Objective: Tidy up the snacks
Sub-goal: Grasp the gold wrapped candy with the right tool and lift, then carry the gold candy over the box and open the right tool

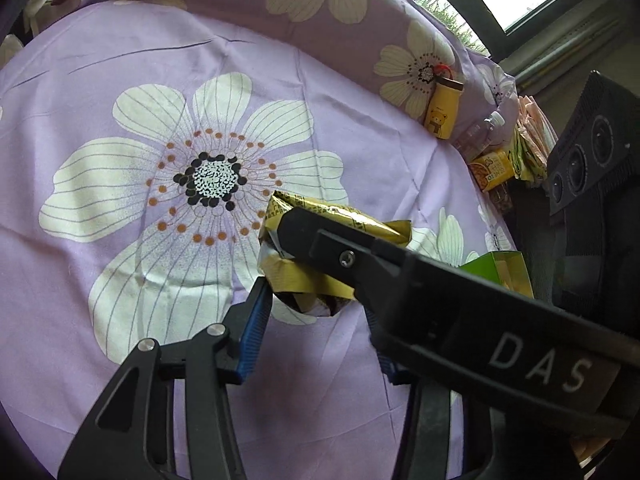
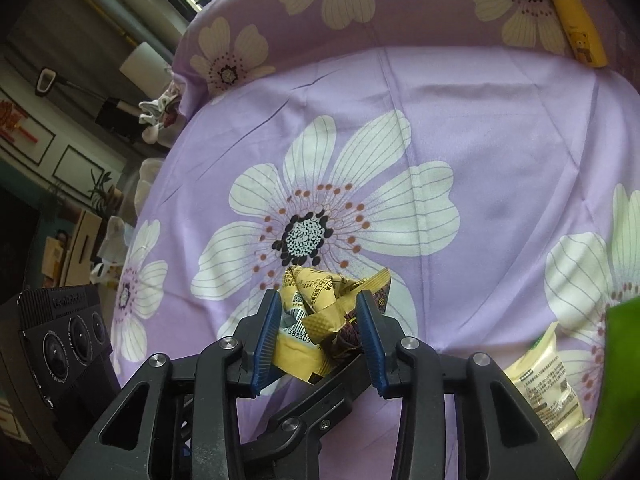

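A crumpled gold snack packet [image 2: 320, 320] is held above the purple flowered cloth [image 2: 500, 128]. My right gripper [image 2: 318, 312] is shut on it, its blue pads [image 2: 269, 336] pressing both sides. In the left wrist view the same gold packet [image 1: 304, 276] sits between my left gripper's fingers [image 1: 312, 304], with the right gripper's black finger lying across it. The left gripper's blue pad [image 1: 256, 324] touches the packet's left side; its right finger is hidden, so I cannot tell whether it grips.
A pale snack bag [image 2: 548, 384] and a green box [image 2: 616, 384] lie at the right; the box also shows in the left wrist view [image 1: 500, 268]. A yellow bear bottle [image 1: 444, 108], a clear bottle [image 1: 480, 132] and snack packs [image 1: 492, 168] lie at the cloth's far edge.
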The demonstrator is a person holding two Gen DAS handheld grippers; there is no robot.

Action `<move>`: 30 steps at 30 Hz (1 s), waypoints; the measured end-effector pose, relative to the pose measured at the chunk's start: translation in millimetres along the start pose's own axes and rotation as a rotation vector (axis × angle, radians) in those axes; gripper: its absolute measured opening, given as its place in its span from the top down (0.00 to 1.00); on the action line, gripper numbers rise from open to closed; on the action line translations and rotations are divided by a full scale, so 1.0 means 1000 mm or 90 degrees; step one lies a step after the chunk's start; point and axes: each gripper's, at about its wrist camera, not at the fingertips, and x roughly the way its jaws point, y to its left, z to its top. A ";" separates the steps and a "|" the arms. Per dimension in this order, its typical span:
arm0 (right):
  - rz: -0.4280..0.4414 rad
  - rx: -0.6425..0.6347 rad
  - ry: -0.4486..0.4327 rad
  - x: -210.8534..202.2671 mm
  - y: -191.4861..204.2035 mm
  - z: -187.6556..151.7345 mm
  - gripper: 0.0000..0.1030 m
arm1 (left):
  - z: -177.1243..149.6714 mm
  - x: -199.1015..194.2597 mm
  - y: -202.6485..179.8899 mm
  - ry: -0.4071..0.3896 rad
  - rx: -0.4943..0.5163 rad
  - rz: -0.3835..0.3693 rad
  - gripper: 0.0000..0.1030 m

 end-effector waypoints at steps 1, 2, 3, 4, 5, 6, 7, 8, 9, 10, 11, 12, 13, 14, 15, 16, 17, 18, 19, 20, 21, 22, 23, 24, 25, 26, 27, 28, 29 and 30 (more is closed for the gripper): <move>0.002 0.001 -0.006 -0.005 0.001 -0.001 0.60 | -0.001 -0.003 -0.004 -0.002 0.007 -0.004 0.54; 0.002 0.003 -0.014 -0.011 0.002 -0.002 0.60 | -0.002 -0.007 -0.008 -0.003 0.017 -0.008 0.54; 0.001 0.007 -0.022 -0.018 0.002 -0.004 0.60 | -0.003 -0.010 -0.011 -0.004 0.026 -0.012 0.54; -0.001 0.009 -0.029 -0.023 0.003 -0.007 0.60 | -0.005 -0.013 -0.014 -0.005 0.036 -0.016 0.54; -0.003 0.012 -0.035 -0.029 0.003 -0.010 0.60 | -0.007 -0.016 -0.017 -0.003 0.044 -0.018 0.54; -0.002 0.016 -0.040 -0.033 0.004 -0.012 0.60 | -0.010 -0.020 -0.020 0.000 0.048 -0.023 0.54; -0.001 0.017 -0.042 -0.038 0.005 -0.016 0.60 | -0.012 -0.022 -0.024 0.003 0.055 -0.028 0.54; -0.001 0.018 -0.045 -0.044 0.005 -0.020 0.60 | -0.015 -0.026 -0.028 0.004 0.065 -0.031 0.54; -0.002 0.019 -0.049 -0.050 0.006 -0.024 0.60 | -0.018 -0.029 -0.032 0.003 0.077 -0.032 0.54; -0.002 0.019 -0.055 -0.056 0.006 -0.028 0.60 | -0.020 -0.032 -0.038 0.004 0.090 -0.034 0.54; -0.005 0.020 -0.064 -0.063 0.006 -0.033 0.60 | -0.022 -0.034 -0.044 0.006 0.099 -0.037 0.54; -0.010 0.021 -0.072 -0.070 0.007 -0.037 0.60 | -0.025 -0.037 -0.049 0.006 0.106 -0.042 0.54; -0.014 0.021 -0.082 -0.077 0.006 -0.041 0.60 | -0.027 -0.039 -0.055 0.006 0.110 -0.049 0.54; -0.021 0.022 -0.094 -0.085 0.006 -0.045 0.60 | -0.028 -0.041 -0.060 0.009 0.113 -0.060 0.54; -0.031 0.019 -0.103 -0.093 0.006 -0.048 0.60 | -0.031 -0.043 -0.065 0.010 0.120 -0.071 0.54; -0.045 0.014 -0.112 -0.101 0.007 -0.052 0.60 | -0.032 -0.044 -0.073 0.006 0.128 -0.078 0.54; -0.055 0.009 -0.124 -0.109 0.006 -0.055 0.60 | -0.034 -0.045 -0.081 0.003 0.140 -0.081 0.54; -0.064 0.006 -0.136 -0.117 0.005 -0.057 0.60 | -0.036 -0.046 -0.090 0.000 0.153 -0.081 0.54; -0.073 0.008 -0.147 -0.125 0.003 -0.059 0.60 | -0.036 -0.045 -0.098 -0.002 0.163 -0.081 0.54; -0.079 0.012 -0.156 -0.131 -0.001 -0.060 0.60 | -0.037 -0.043 -0.106 -0.004 0.169 -0.085 0.54; -0.086 0.015 -0.163 -0.138 -0.005 -0.061 0.60 | -0.037 -0.041 -0.113 -0.005 0.171 -0.092 0.54; -0.095 0.017 -0.172 -0.144 -0.008 -0.062 0.60 | -0.037 -0.039 -0.120 -0.004 0.177 -0.100 0.55; -0.103 0.020 -0.181 -0.150 -0.012 -0.063 0.60 | -0.037 -0.038 -0.127 -0.006 0.182 -0.104 0.55; -0.105 0.026 -0.188 -0.156 -0.018 -0.063 0.60 | -0.037 -0.035 -0.134 -0.005 0.189 -0.107 0.55; -0.105 0.030 -0.196 -0.163 -0.024 -0.063 0.60 | -0.037 -0.033 -0.142 -0.005 0.199 -0.107 0.55; -0.103 0.036 -0.203 -0.169 -0.031 -0.063 0.60 | -0.037 -0.031 -0.151 -0.004 0.210 -0.107 0.55; -0.100 0.042 -0.210 -0.174 -0.038 -0.063 0.60 | -0.037 -0.028 -0.158 0.000 0.219 -0.108 0.55; -0.099 0.047 -0.216 -0.180 -0.044 -0.064 0.60 | -0.036 -0.024 -0.166 0.006 0.226 -0.109 0.55; -0.099 0.054 -0.220 -0.184 -0.052 -0.064 0.60 | -0.037 -0.021 -0.173 0.013 0.233 -0.111 0.55; -0.098 0.063 -0.222 -0.188 -0.059 -0.064 0.60 | -0.037 -0.018 -0.180 0.018 0.239 -0.111 0.55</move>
